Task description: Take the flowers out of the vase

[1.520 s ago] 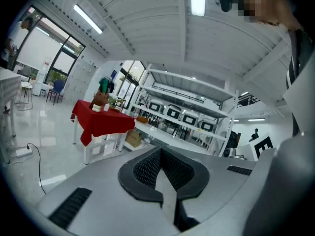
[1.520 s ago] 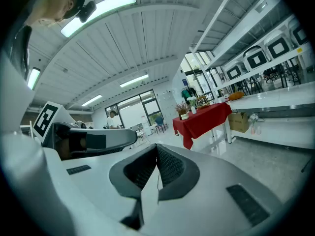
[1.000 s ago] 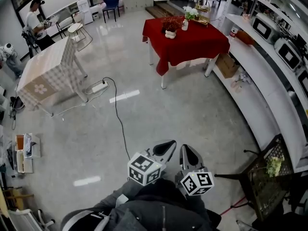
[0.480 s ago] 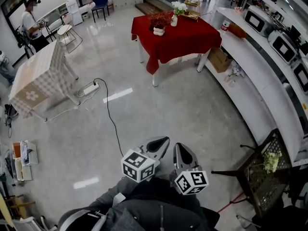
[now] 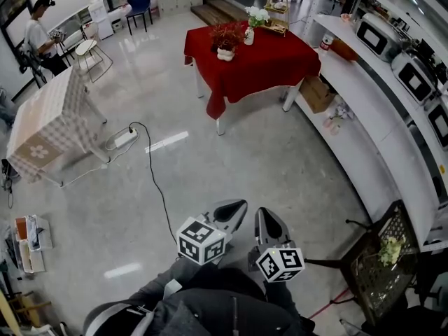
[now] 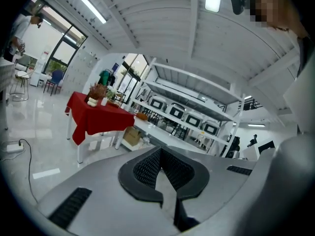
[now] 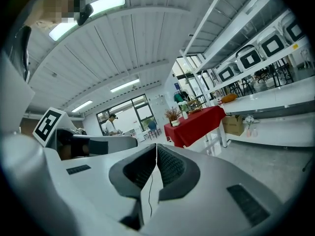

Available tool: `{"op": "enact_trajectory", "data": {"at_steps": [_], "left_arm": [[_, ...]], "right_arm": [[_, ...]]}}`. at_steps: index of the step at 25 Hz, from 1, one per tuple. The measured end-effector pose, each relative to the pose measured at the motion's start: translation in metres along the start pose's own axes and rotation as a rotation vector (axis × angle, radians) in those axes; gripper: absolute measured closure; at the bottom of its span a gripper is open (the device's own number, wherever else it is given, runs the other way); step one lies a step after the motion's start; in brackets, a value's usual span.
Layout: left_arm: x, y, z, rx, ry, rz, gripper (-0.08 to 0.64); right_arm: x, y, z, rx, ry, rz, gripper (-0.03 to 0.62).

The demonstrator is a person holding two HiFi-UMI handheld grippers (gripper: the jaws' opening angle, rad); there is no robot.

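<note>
Far ahead stands a table with a red cloth (image 5: 260,63). On it a small white vase holds white flowers (image 5: 250,21), with a reddish dried plant in a white pot (image 5: 225,39) beside it. Both gripper views show the red table (image 6: 96,118) (image 7: 198,123) in the distance. My left gripper (image 5: 240,205) and right gripper (image 5: 261,213) are held side by side close to the body, pointing towards the table across a wide stretch of floor. Each is shut with nothing between its jaws, as the left gripper (image 6: 160,149) and the right gripper (image 7: 156,146) show up close.
A long white counter (image 5: 364,128) with microwaves runs along the right, a cardboard box (image 5: 318,93) beneath it. A black wire stand (image 5: 371,271) is at the near right. A checked-cloth table (image 5: 45,128), a power strip with a cable (image 5: 124,138) and a person (image 5: 38,37) are on the left.
The person has moved across the floor towards the red table, carrying both grippers along. Both grippers keep the same pose and stay shut.
</note>
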State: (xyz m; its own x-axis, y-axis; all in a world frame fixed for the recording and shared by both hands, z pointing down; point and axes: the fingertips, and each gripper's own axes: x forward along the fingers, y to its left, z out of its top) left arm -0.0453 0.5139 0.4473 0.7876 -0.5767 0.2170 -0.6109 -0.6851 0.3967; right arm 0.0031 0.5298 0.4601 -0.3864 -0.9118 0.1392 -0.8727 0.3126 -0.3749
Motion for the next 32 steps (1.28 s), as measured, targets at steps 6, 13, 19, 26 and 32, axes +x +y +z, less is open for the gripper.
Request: {"op": "enact_trajectory", "data": {"at_steps": [6, 13, 19, 26, 32], "left_arm": [[0.02, 0.035, 0.029, 0.0, -0.009, -0.024, 0.551], [0.039, 0.07, 0.05, -0.01, -0.028, -0.036, 0.551], [0.058, 0.09, 0.062, -0.003, -0.025, -0.053, 0.551], [0.076, 0.106, 0.075, 0.03, -0.017, -0.061, 0.551], [0.085, 0.125, 0.086, 0.047, -0.016, -0.069, 0.551]], "right_arm": [[0.046, -0.005, 0.01, 0.02, 0.006, -0.016, 0.58], [0.087, -0.011, 0.018, 0.046, -0.006, -0.049, 0.58], [0.114, -0.018, 0.029, 0.021, -0.016, -0.059, 0.58], [0.145, -0.026, 0.032, 0.033, -0.005, -0.06, 0.58], [0.169, -0.027, 0.034, 0.031, 0.0, -0.061, 0.58]]}}
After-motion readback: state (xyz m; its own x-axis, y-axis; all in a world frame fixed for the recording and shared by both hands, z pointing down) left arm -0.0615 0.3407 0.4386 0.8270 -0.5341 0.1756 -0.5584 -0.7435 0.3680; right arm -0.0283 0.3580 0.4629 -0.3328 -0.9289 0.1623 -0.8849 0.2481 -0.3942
